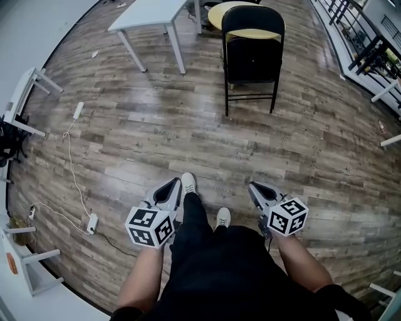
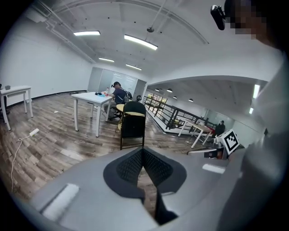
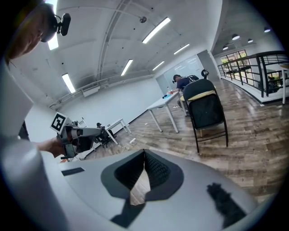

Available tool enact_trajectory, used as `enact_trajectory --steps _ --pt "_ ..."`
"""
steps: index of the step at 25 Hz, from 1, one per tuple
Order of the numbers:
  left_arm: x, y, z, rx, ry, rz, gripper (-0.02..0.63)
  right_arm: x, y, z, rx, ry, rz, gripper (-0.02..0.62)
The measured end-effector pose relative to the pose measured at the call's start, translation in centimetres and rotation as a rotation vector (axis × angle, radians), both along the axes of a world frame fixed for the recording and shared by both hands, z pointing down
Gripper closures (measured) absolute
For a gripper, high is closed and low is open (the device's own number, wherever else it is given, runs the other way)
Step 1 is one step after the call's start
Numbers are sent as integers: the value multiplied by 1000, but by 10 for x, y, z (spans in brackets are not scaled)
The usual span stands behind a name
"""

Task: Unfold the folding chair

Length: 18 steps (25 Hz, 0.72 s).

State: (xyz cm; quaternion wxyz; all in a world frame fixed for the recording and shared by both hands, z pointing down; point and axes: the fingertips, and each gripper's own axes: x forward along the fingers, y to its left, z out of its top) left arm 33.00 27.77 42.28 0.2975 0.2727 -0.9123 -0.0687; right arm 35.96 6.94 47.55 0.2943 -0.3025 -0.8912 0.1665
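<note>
Standing well beyond closed left gripper [image 1: 173, 185] and closed right gripper [image 1: 255, 188]: folding chair [image 1: 253, 57].

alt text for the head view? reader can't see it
Looking down from a person's head: a black folding chair, folded, stands on the wood floor ahead, well apart from the left tongs and right tongs, both shut and empty, low in the foreground. A white table stands left of it.

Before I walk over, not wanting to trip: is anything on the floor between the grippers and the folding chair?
Nothing visible: bare floor runs from the left gripper and right gripper to the chair. The cable lies well off to the left.
</note>
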Motion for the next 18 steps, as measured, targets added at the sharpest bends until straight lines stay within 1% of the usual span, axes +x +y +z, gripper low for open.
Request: enact_trajectory --steps 5,10,14,18 --pt "-21 2 10 14 8 14 598 -17 5 8 19 18 7 591" --pt "-40 17 30 15 52 24 598 -44 17 13 31 30 22 590" --pt "-67 25 45 12 74 45 598 -73 28 19 37 45 34 591" --pt "-96 36 53 21 89 68 598 -92 42 29 48 80 49 591"
